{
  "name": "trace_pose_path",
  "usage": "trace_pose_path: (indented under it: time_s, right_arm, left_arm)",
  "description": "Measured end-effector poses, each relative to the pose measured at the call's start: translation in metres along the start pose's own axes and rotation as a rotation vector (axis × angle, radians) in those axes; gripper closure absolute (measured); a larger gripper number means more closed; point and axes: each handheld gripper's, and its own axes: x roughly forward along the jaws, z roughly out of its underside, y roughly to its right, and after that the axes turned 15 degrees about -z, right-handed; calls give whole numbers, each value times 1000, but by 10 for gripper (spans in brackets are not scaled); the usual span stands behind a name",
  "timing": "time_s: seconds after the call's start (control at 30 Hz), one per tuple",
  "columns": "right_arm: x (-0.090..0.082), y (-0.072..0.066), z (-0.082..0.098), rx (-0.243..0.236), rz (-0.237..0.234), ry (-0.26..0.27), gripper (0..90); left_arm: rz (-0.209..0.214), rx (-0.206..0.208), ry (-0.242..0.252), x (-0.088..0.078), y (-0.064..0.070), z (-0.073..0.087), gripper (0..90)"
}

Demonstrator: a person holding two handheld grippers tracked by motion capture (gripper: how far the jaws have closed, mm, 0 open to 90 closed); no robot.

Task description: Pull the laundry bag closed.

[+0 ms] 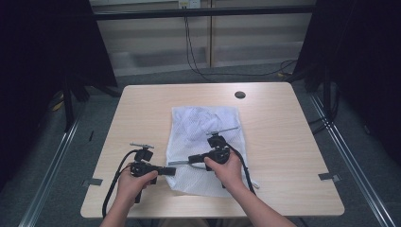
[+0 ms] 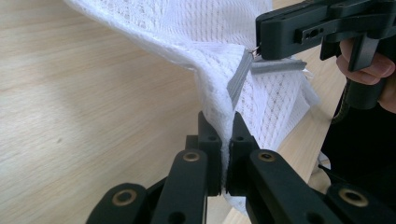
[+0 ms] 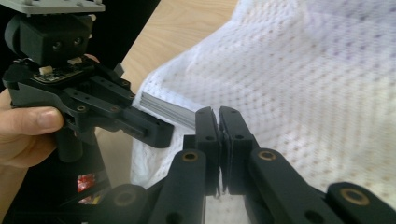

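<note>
A white mesh bag (image 1: pixel 203 127) lies on the wooden table (image 1: pixel 283 142), with its near left edge lifted. My left gripper (image 1: pixel 171 170) is shut on that edge; in the left gripper view the mesh (image 2: pixel 187 28) rises pinched between the jaws (image 2: pixel 226 126). A grey zipper strip (image 2: pixel 240 77) runs along the fold. My right gripper (image 1: pixel 190 161) meets it from the right, shut on the small metal zipper pull (image 2: pixel 254 52) at the strip's end. In the right gripper view its jaws (image 3: pixel 218 116) are closed against the strip (image 3: pixel 166 109), with the left gripper (image 3: pixel 161 133) just beyond.
A round cable hole (image 1: pixel 240 94) sits near the table's far edge. Black cables (image 1: pixel 194 61) hang down to the floor behind the table. Dark curtains stand at both sides. Bare tabletop lies left and right of the bag.
</note>
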Motion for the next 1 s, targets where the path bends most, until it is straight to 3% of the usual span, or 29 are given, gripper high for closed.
trace_pose_path:
  time_s: [1.0]
  right_arm:
    - [-9, 6, 4, 17, -17, 8, 871]
  left_arm:
    - [-5, -5, 3, -2, -1, 0, 880]
